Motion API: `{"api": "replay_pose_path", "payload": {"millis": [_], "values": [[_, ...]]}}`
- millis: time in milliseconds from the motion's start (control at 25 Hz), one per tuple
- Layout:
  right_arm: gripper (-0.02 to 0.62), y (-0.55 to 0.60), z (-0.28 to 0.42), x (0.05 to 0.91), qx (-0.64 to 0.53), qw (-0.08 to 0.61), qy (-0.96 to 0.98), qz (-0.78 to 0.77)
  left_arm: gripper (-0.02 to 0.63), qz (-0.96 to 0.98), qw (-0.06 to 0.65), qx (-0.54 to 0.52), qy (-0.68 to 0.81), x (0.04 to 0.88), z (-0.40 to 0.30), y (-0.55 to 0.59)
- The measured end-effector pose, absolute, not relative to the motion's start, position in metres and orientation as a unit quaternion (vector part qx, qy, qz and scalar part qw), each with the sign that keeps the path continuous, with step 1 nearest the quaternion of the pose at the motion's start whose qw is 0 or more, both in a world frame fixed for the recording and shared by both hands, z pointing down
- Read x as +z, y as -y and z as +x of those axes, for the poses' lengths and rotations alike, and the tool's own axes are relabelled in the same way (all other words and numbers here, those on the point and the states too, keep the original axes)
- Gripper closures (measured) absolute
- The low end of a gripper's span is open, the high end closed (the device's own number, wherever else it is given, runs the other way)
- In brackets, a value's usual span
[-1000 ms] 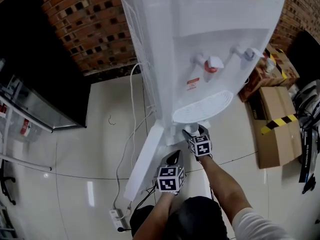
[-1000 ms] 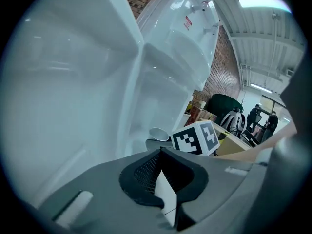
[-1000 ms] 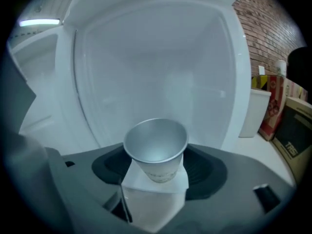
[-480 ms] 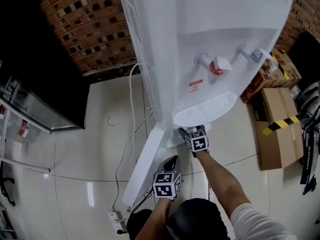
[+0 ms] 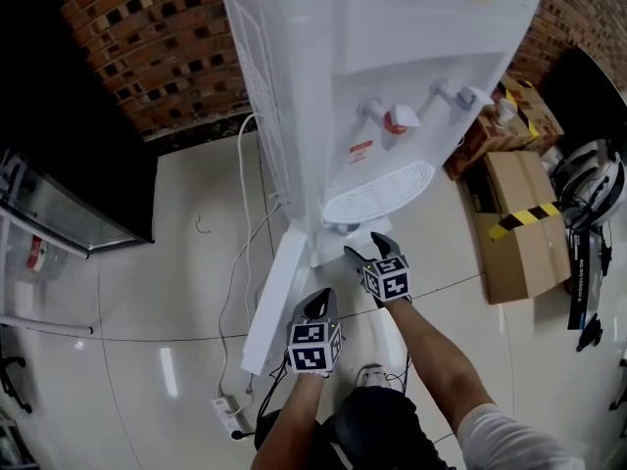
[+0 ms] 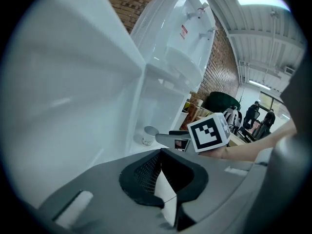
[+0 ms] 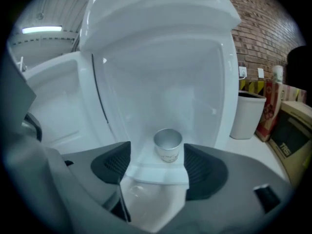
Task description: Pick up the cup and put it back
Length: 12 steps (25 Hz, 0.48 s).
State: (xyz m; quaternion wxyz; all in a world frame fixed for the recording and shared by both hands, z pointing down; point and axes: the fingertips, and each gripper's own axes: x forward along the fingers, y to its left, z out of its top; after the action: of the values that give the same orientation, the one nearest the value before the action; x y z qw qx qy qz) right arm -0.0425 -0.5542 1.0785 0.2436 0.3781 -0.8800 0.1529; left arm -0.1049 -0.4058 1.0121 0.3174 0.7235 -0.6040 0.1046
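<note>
A small metal cup (image 7: 168,145) stands upright on the white shelf inside the water dispenser's (image 5: 372,86) open lower cabinet. The left gripper view shows the cup (image 6: 147,134) too, just beyond the right gripper's fingertip. My right gripper (image 7: 157,156) is open and points at the cup; its jaws have just been opening, the pads clear of the cup, nothing between them. In the head view the right gripper (image 5: 364,247) sits just below the drip tray. My left gripper (image 5: 318,304) hangs lower left by the open door, jaws together and empty.
The white cabinet door (image 5: 277,302) hangs open to the left of both grippers. Cardboard boxes (image 5: 519,218) and a helmet (image 5: 588,179) lie on the right. A power strip (image 5: 227,421) with a cable lies on the tiled floor. A white bin (image 7: 247,113) stands beside the dispenser.
The right gripper has drawn back from under the drip tray toward me, and the cup that was at its jaws stays on the shelf. The left gripper shifted slightly up and left.
</note>
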Motion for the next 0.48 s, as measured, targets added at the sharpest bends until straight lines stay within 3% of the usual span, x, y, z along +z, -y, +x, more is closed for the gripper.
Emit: {"api": "replay_pose_path", "payload": {"millis": [40, 80, 120, 160, 480], "values": [[0.277, 0.545, -0.039, 1.063, 0.149, 0.242, 0.88, 0.381, 0.601, 0.72, 0.321, 0.102, 0.607, 1.002, -0.107, 0.399], [0.388, 0.535, -0.036, 1.045, 0.142, 0.24, 0.879, 0.386, 0.602, 0.716, 0.325, 0.098, 0.61, 0.991, -0.11, 0.392], [0.559, 0.524, -0.034, 1.026, 0.134, 0.238, 0.881, 0.387, 0.603, 0.711, 0.329, 0.095, 0.613, 0.979, -0.112, 0.384], [0.586, 0.51, -0.033, 1.006, 0.13, 0.236, 0.883, 0.384, 0.603, 0.708, 0.335, 0.092, 0.615, 0.966, -0.113, 0.376], [0.586, 0.387, -0.023, 0.833, 0.151, 0.242, 0.878, 0.384, 0.601, 0.707, 0.353, 0.096, 0.606, 0.821, -0.112, 0.297]]}}
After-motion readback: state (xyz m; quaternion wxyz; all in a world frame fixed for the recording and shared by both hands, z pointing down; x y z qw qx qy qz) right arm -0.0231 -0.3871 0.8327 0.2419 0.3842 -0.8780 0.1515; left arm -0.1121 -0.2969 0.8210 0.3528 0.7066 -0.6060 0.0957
